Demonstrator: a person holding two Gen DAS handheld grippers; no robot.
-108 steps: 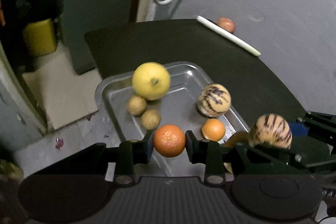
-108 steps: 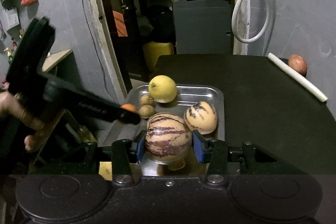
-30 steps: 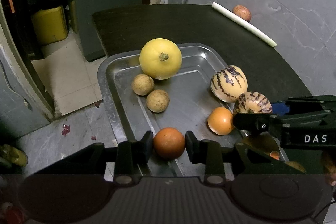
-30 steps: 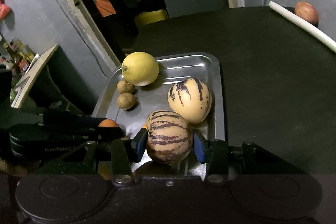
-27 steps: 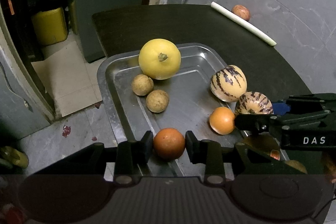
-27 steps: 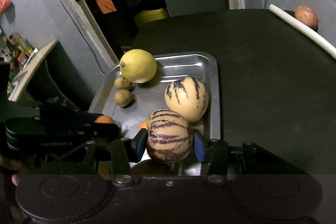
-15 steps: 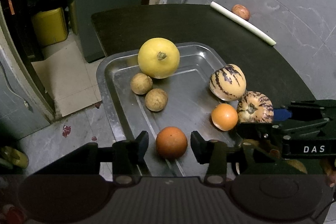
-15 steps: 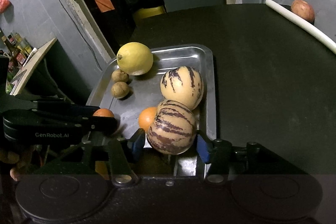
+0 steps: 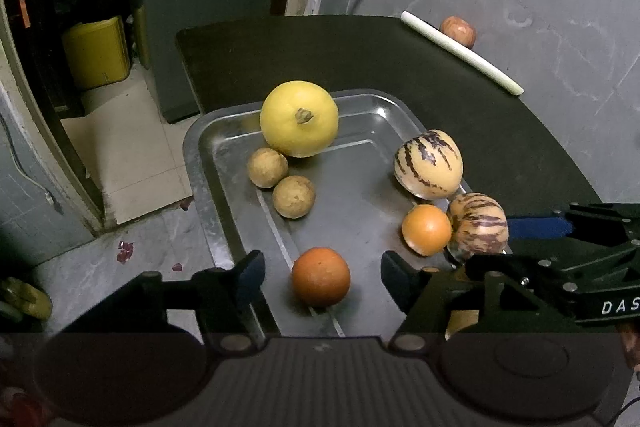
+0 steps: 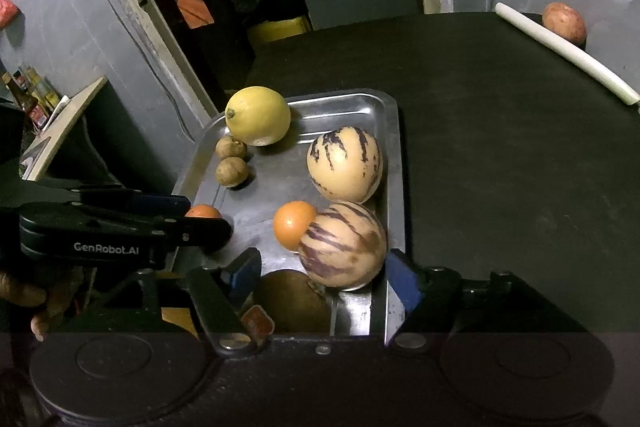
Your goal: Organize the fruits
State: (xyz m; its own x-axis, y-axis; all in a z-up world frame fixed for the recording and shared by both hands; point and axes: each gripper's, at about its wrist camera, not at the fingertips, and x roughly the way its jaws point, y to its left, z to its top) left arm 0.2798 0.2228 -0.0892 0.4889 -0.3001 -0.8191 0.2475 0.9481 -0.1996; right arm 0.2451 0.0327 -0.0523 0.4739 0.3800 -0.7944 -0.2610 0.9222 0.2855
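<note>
Dark table (image 9: 360, 59) bears steel tray (image 9: 208, 163); round, glossy orange (image 9: 320, 282) inside.

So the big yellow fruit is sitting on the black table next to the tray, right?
Not quite. The big yellow fruit is sitting inside the metal tray, at its far end, not on the black table. The left wrist view shows it there, close to two small brown fruits.

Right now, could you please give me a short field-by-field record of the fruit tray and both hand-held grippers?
tray: metal tray on dark table
in tray: yellow citrus, two small brown fruits, two striped melons, two oranges
left hand-held gripper: opening, orange between, untouched
right hand-held gripper: opening around darker melon
outside tray: reddish fruit, white tube
</note>
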